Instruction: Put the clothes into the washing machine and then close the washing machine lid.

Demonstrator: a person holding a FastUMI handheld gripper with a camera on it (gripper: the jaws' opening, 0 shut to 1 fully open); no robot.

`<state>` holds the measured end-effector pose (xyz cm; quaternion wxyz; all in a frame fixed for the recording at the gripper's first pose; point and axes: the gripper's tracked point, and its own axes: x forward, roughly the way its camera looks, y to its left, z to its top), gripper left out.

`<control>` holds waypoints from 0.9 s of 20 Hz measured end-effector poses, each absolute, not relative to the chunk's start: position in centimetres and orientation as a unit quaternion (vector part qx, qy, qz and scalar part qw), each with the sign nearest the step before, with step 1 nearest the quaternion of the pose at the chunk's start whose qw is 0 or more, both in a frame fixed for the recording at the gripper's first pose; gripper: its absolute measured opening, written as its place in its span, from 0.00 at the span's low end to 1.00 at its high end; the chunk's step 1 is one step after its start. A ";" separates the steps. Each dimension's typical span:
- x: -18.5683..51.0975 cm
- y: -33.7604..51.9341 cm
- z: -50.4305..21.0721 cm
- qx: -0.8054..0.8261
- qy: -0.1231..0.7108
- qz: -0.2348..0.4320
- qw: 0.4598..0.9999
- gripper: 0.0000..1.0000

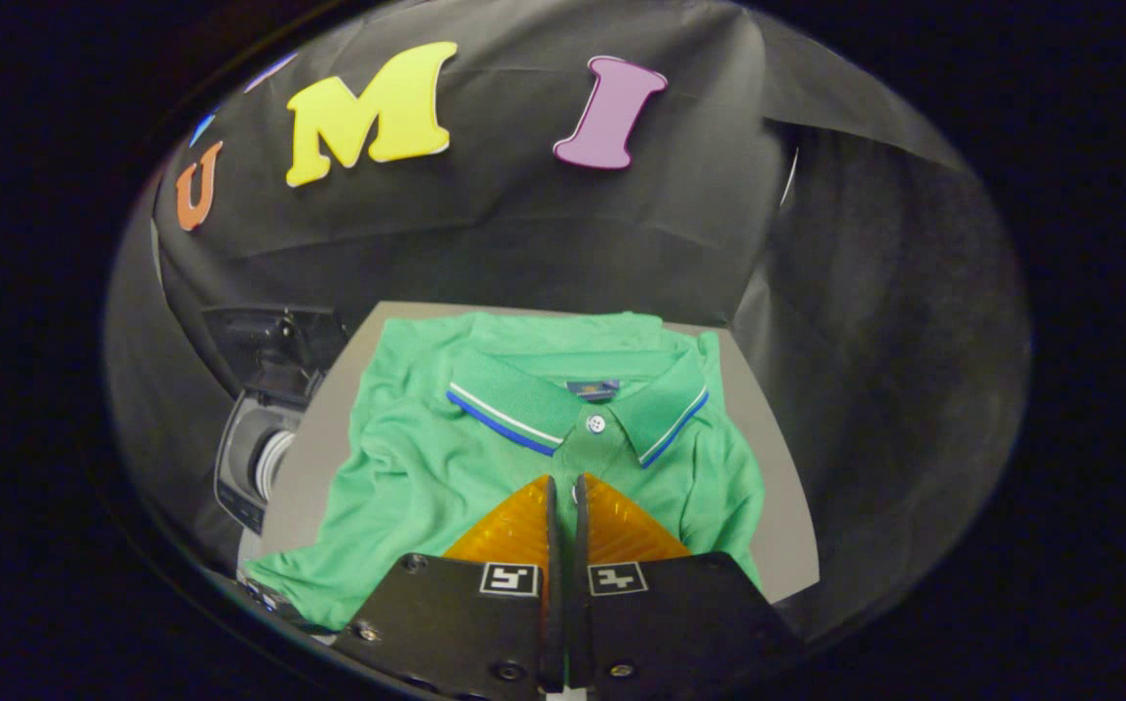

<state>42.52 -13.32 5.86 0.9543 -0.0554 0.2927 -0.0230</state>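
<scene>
A green polo shirt with a blue-and-white striped collar lies spread flat on a grey table. My gripper hangs over the shirt's front, its fingertips just below the collar button. The fingers stand together with only a thin slit between them, and the cloth under them looks flat, not lifted. To the left of the table stands a small washing machine; its lid is raised and the round drum opening shows beneath it.
Black cloth walls close off the booth behind the table and to its right. The shirt's left sleeve reaches the table's near-left corner, close to the washer. Bare table shows along the right side of the shirt.
</scene>
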 end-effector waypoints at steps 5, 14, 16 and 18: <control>41.6 -12.4 10.9 -0.024 0.262 -0.009 0.965 0.05; 40.1 -9.7 21.0 -0.008 0.185 0.026 0.982 0.06; 39.9 -8.8 21.8 -0.013 0.180 0.033 0.983 0.05; 39.9 -6.9 22.2 -0.015 0.177 0.048 0.983 0.06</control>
